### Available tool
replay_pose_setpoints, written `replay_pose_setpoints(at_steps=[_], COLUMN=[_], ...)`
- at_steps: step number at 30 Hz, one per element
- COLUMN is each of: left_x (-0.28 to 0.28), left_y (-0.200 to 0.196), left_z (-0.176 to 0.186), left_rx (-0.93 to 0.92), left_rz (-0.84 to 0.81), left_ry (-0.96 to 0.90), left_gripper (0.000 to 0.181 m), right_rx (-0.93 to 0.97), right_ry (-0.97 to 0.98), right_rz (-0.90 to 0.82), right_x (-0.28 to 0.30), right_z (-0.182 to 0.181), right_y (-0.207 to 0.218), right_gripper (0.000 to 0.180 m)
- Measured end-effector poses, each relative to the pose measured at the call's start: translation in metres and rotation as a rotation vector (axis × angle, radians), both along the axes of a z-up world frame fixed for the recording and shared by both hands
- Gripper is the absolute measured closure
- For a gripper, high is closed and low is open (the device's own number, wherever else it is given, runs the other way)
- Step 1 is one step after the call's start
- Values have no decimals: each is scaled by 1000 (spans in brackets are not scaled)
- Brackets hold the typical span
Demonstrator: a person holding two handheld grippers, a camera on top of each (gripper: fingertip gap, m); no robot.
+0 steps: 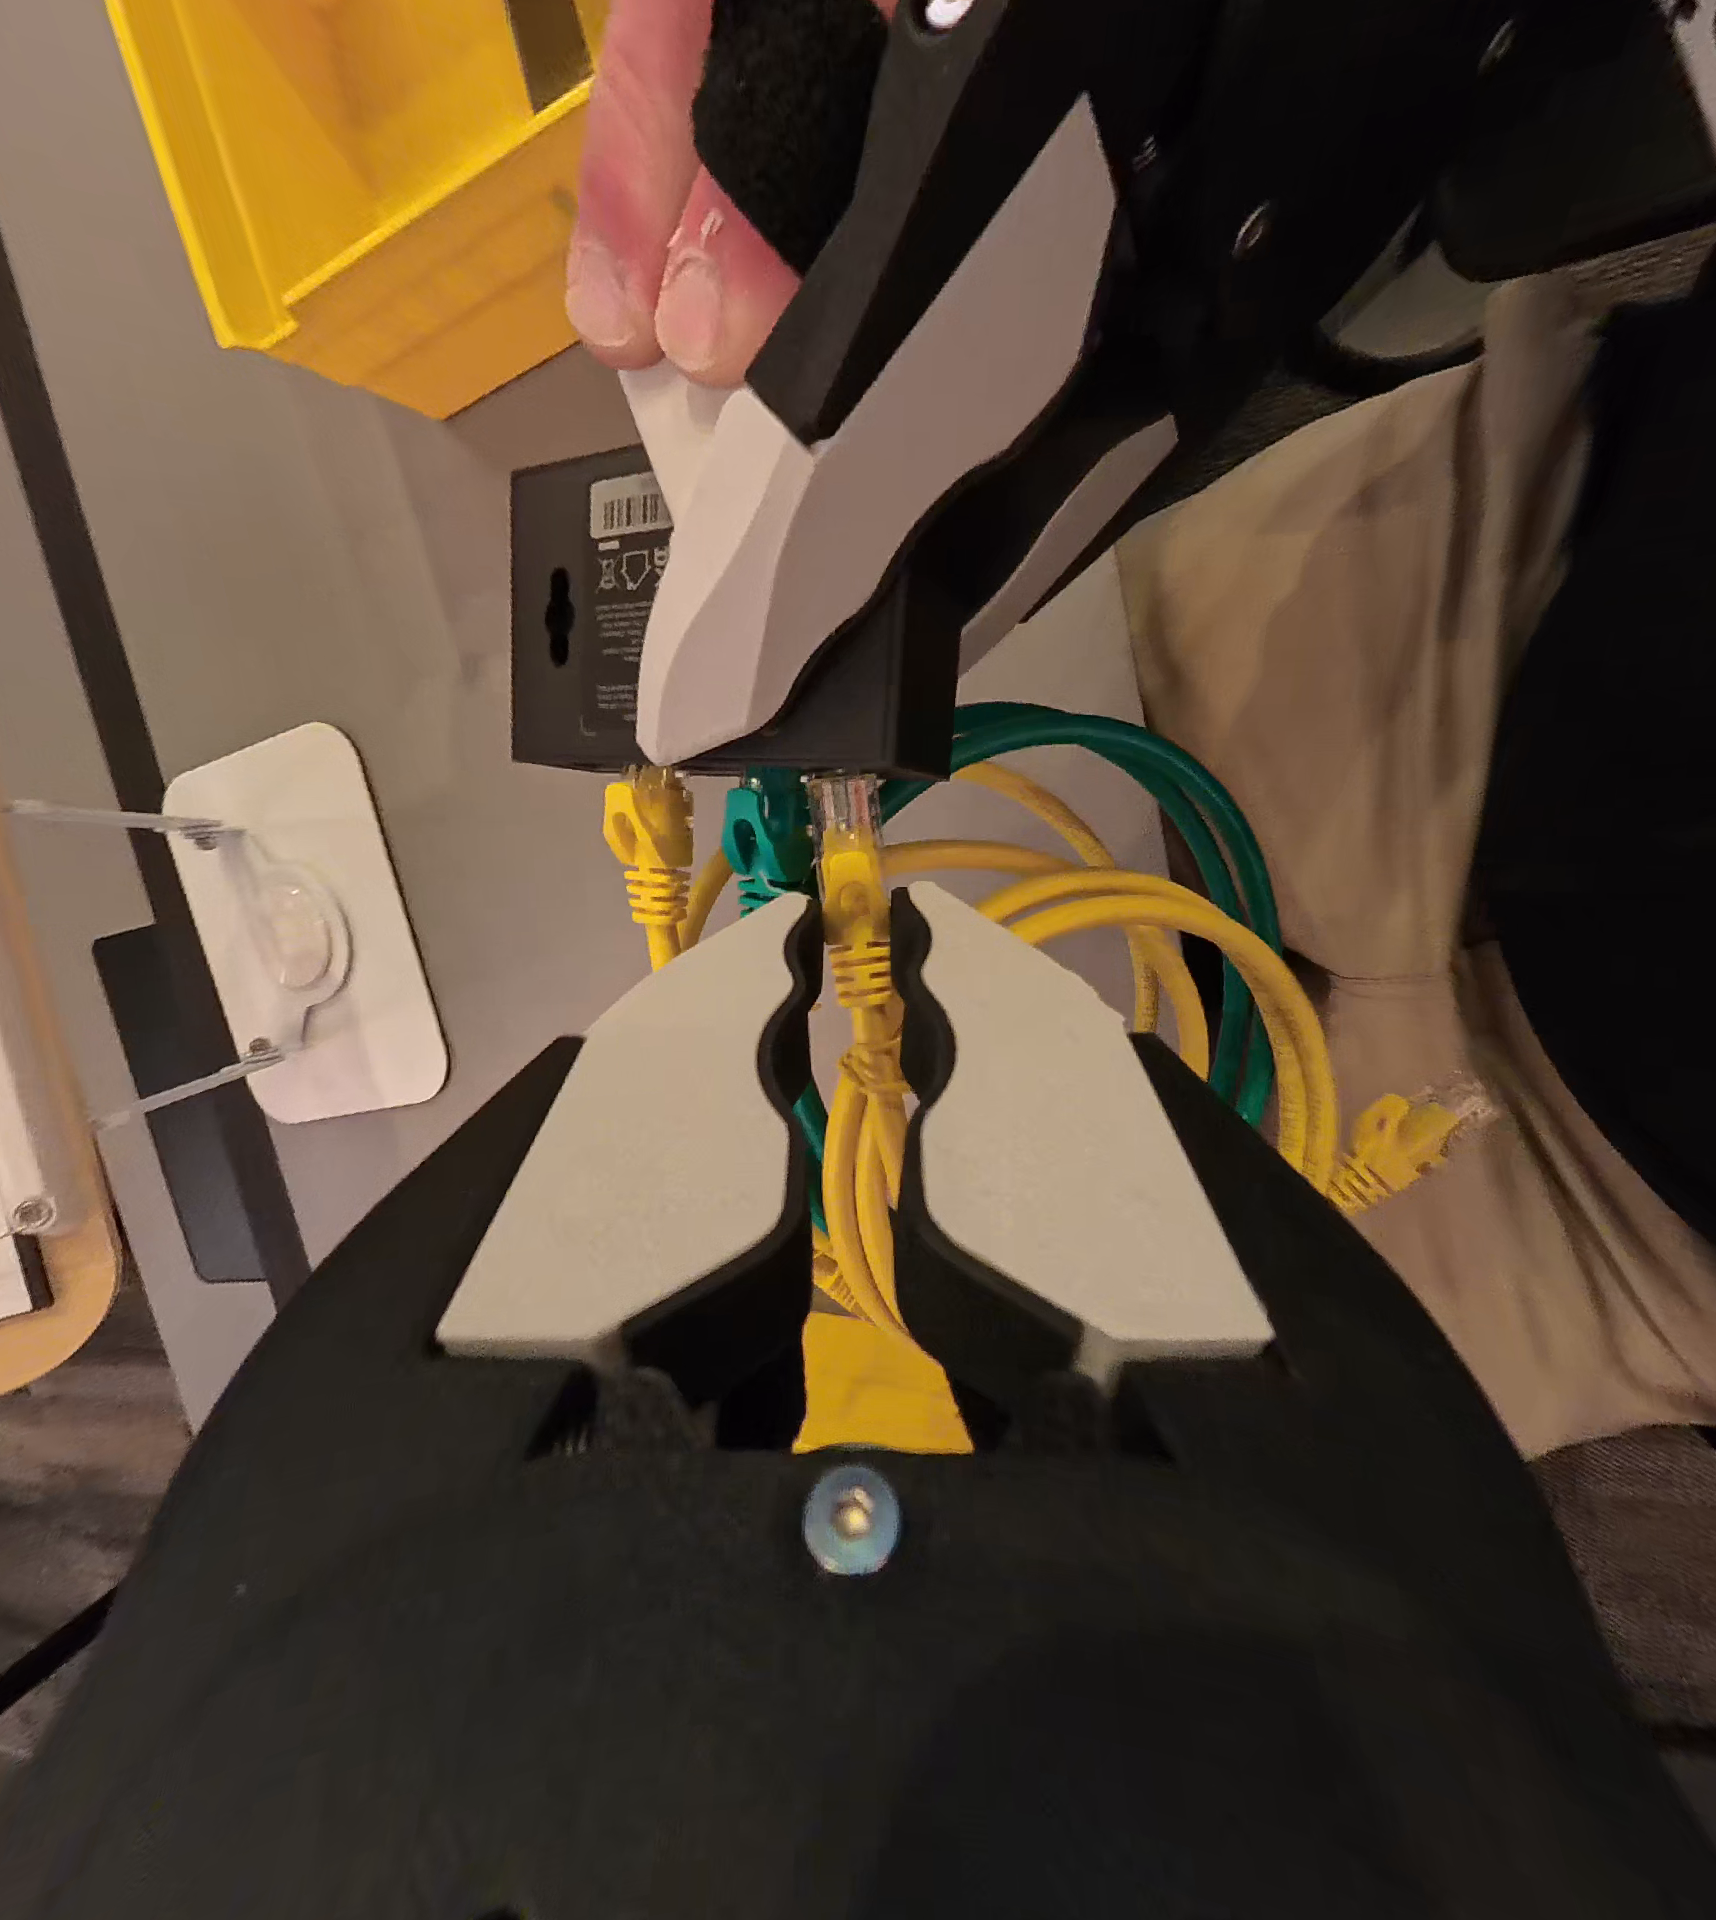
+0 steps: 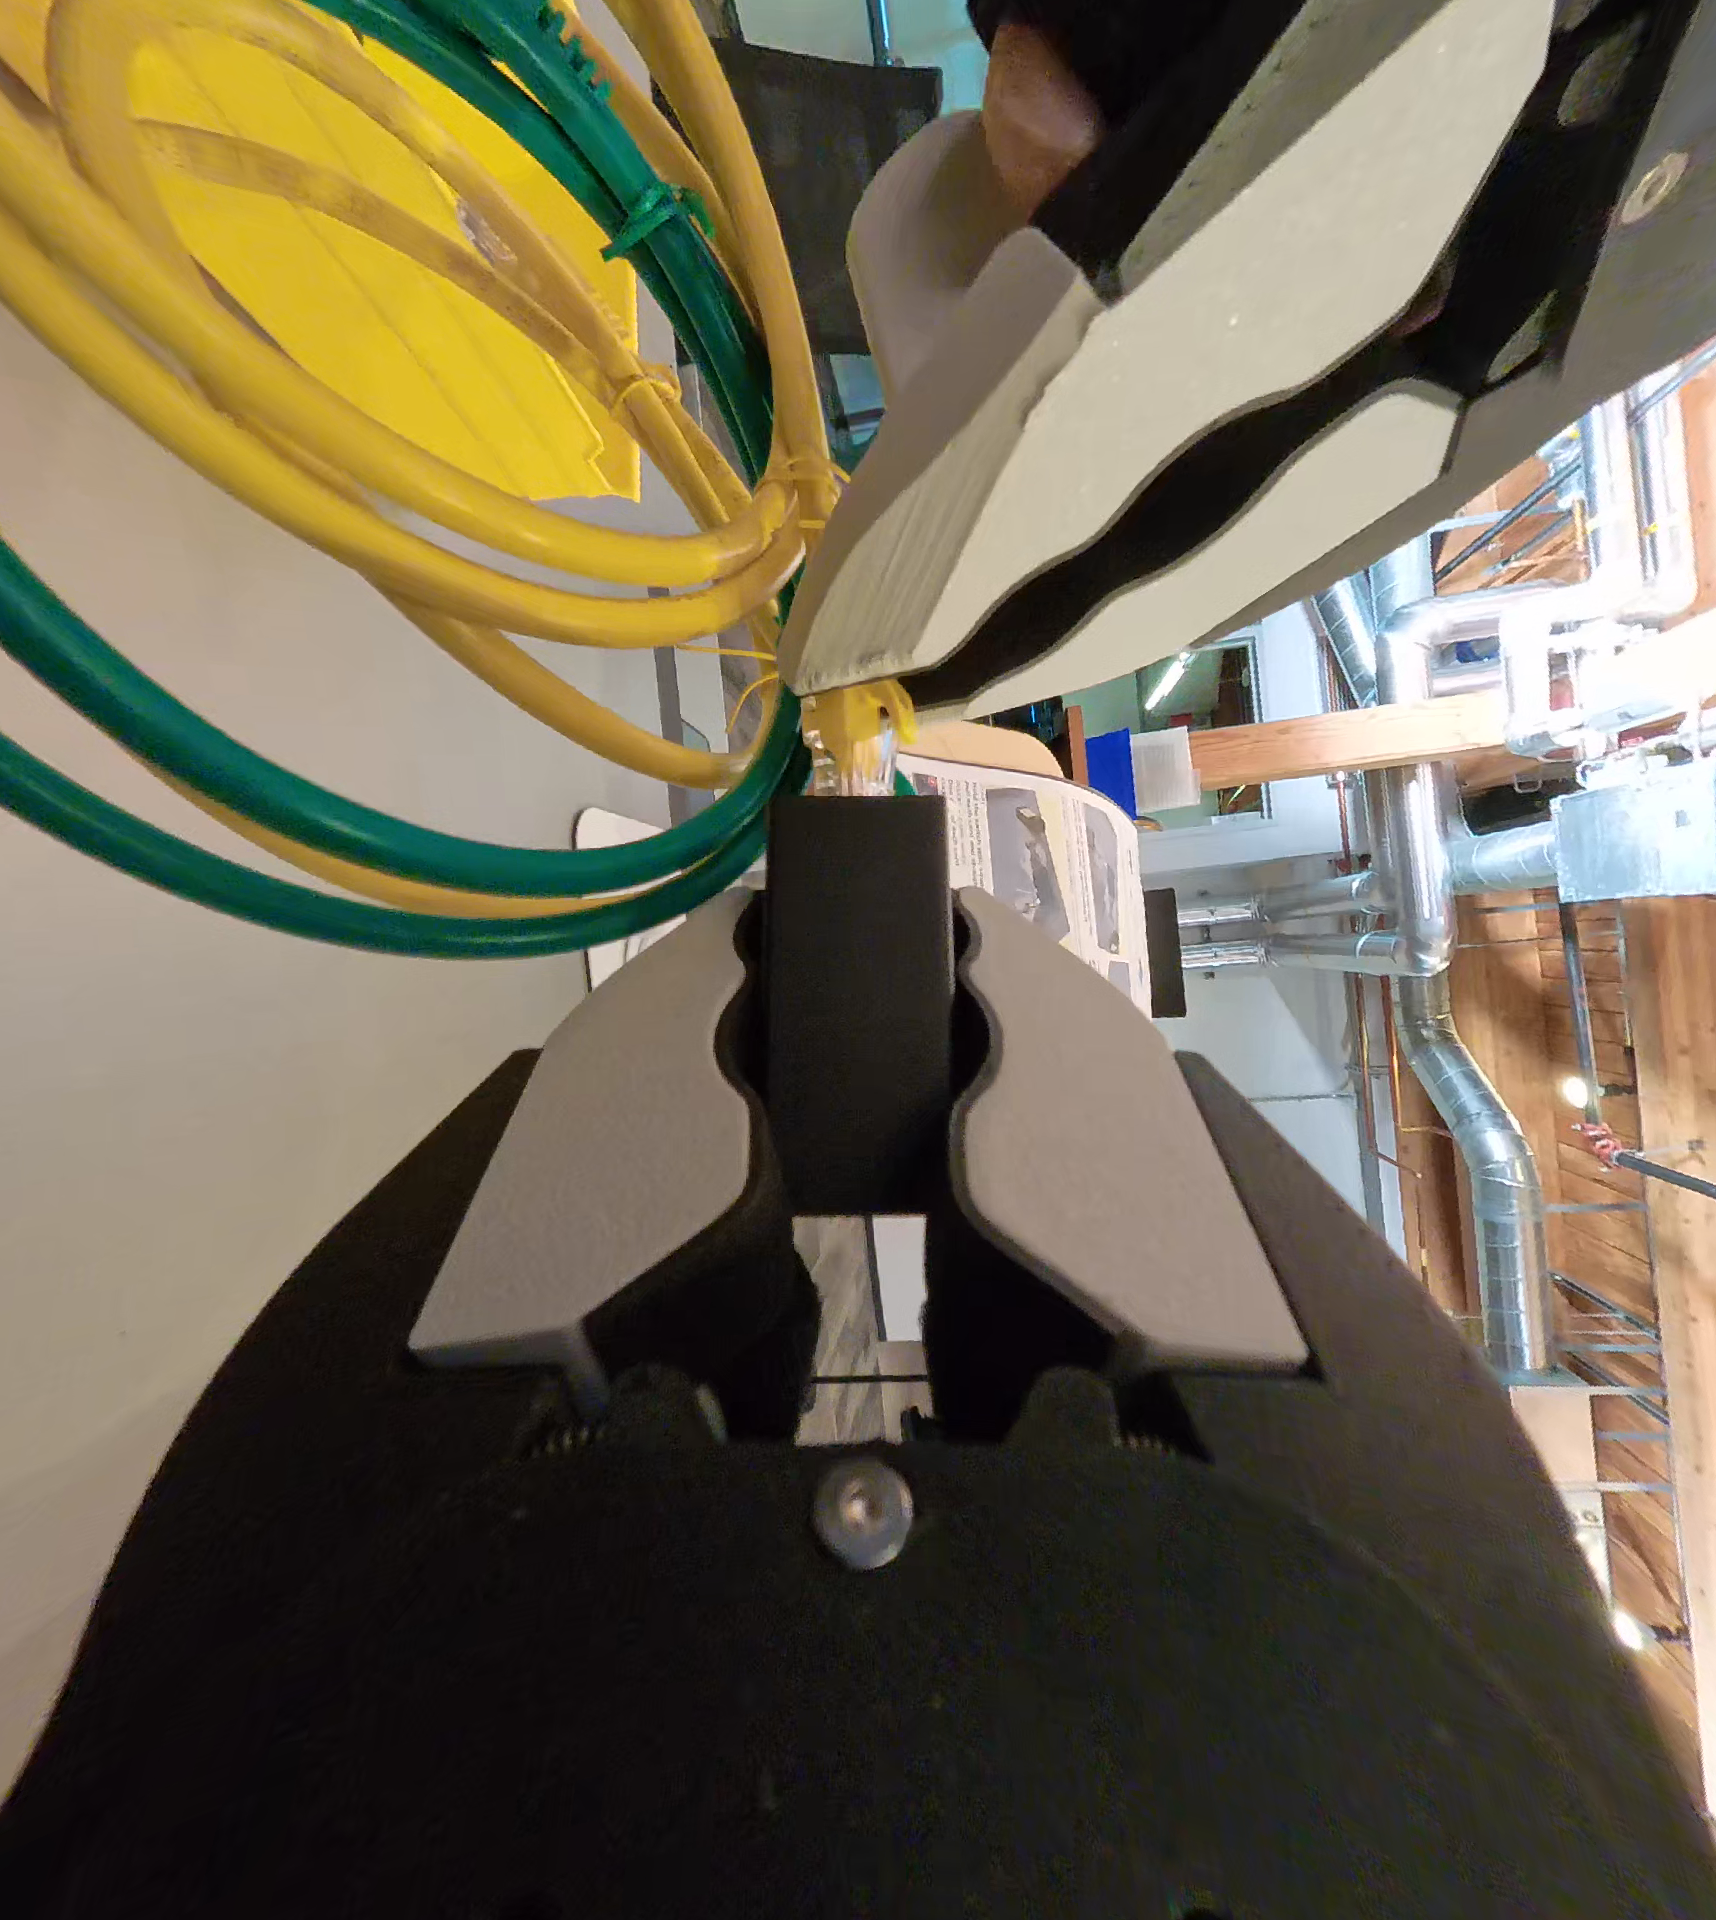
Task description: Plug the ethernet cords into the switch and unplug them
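The black switch (image 1: 573, 644) is held off the table, label side up. My right gripper (image 2: 854, 914) is shut on the switch (image 2: 854, 997); it also shows from above in the left wrist view (image 1: 781, 665). My left gripper (image 1: 854, 914) is shut on a yellow ethernet cord (image 1: 859, 935) just behind its clear plug (image 1: 843, 805), whose tip sits at a port on the switch's front edge. Another yellow plug (image 1: 646, 831) and a green plug (image 1: 760, 842) sit in ports to its left. The left gripper shows in the right wrist view (image 2: 989, 582) holding that yellow plug (image 2: 854, 748).
Coiled yellow (image 1: 1197, 935) and green cords (image 1: 1145, 748) hang behind the switch, with a loose yellow plug (image 1: 1394, 1143) on tan fabric (image 1: 1353, 727). A yellow bin (image 1: 345, 177) stands on the grey table (image 1: 314, 540). A white plate with a clear holder (image 1: 303, 925) lies left. The tips of both grippers are at nearly the same place.
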State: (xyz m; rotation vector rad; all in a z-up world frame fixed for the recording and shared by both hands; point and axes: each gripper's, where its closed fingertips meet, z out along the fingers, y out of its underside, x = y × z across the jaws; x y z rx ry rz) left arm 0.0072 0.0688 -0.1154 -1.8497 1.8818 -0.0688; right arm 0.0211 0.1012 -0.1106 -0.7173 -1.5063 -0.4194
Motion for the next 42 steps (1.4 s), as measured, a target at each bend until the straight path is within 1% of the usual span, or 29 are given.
replay_pose_setpoints(at_steps=[1, 5, 9, 16, 18, 19, 20, 22, 24, 29, 31, 32, 36, 40, 42], left_x=[0, 2, 5, 11, 12, 13, 13, 12, 11, 4, -3, -6, -21, -41, -55], left_y=[0, 4, 10, 15, 22, 22, 22, 24, 26, 39, 45, 46, 47, 44, 43], left_z=[0, 1, 5, 7, 15, 13, 11, 11, 9, -6, 0, 2, 3, -5, -12], left_rx=[10, 60, 213, 460, 563, 567, 577, 643, 629, 628, 689, 694, 657, 606, 579], left_rz=[8, 57, 66, 49, 58, 55, 56, 42, 67, 117, 145, 156, 206, 279, 327], left_ry=[-6, -35, -56, -33, -43, -36, -27, -4, -41, -96, -123, -140, -189, -236, -240], left_gripper=[169, 169, 169, 169, 161, 161, 164, 166, 166, 171, 174, 169, 157, 144, 141], right_rx=[4, 4, -23, -69, -84, -84, -75, -71, -96, -121, -125, -134, -168, -193, -213], right_ry=[1, 3, 29, 56, 68, 68, 61, 61, 73, 32, 21, 19, 1, -16, -30], right_rz=[-3, -20, -32, -36, -13, 0, -15, -27, -21, -78, -110, -122, -163, -187, -207], right_x=[0, 1, 4, 6, 4, 1, 1, 1, 0, 0, 4, 6, 12, 16, 17], right_z=[0, 1, 4, 3, 4, 4, 4, 3, 1, -16, -22, -25, -37, -45, -50], right_y=[0, 2, 5, 9, 6, 2, 3, 6, 8, 24, 32, 36, 48, 54, 57], right_gripper=[151, 152, 152, 151, 151, 151, 151, 151, 151, 151, 151, 151, 151, 151, 151])
